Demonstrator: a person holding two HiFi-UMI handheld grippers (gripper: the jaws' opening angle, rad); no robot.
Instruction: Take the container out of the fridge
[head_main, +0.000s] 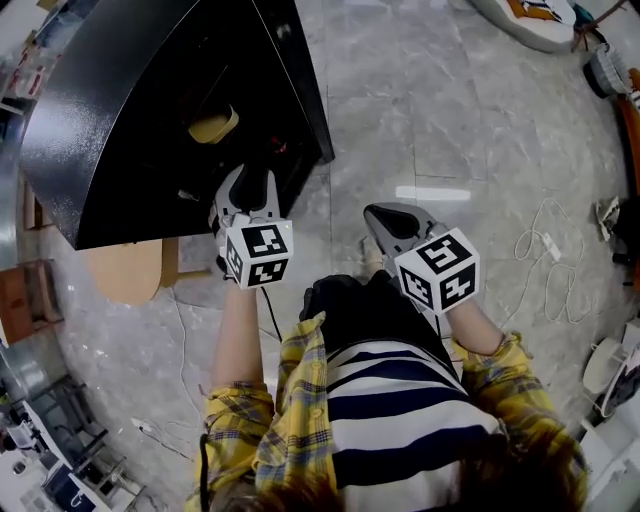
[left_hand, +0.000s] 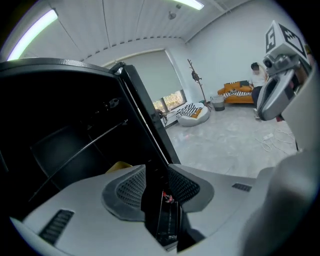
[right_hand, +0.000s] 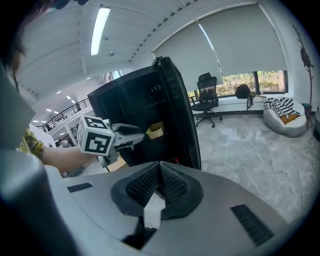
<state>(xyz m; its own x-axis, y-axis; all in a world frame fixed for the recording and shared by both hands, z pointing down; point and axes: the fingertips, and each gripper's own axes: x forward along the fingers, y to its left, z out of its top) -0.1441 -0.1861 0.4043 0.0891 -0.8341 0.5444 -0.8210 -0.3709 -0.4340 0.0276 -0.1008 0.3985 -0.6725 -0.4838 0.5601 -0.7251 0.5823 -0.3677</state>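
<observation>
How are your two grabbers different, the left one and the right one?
The left gripper has its jaws on the edge of the black fridge door. The right gripper has its jaws pressed together with nothing in them. The left gripper is at the fridge, while the right gripper hangs over the grey floor, away from it. Both are grey and carry a cube with square markers.

Head view: from your head, steeply down onto fridge (head_main: 120, 120) top, near. Left gripper view: low, tight against fridge door (left_hand: 142, 117) edge, facing up into interior. Right gripper view: farther back, facing open front. All three share door, yellow container (head_main: 213, 124). Right gripper view catches left gripper (right_hand: 141, 135); left gripper view, right gripper (left_hand: 265, 112).
</observation>
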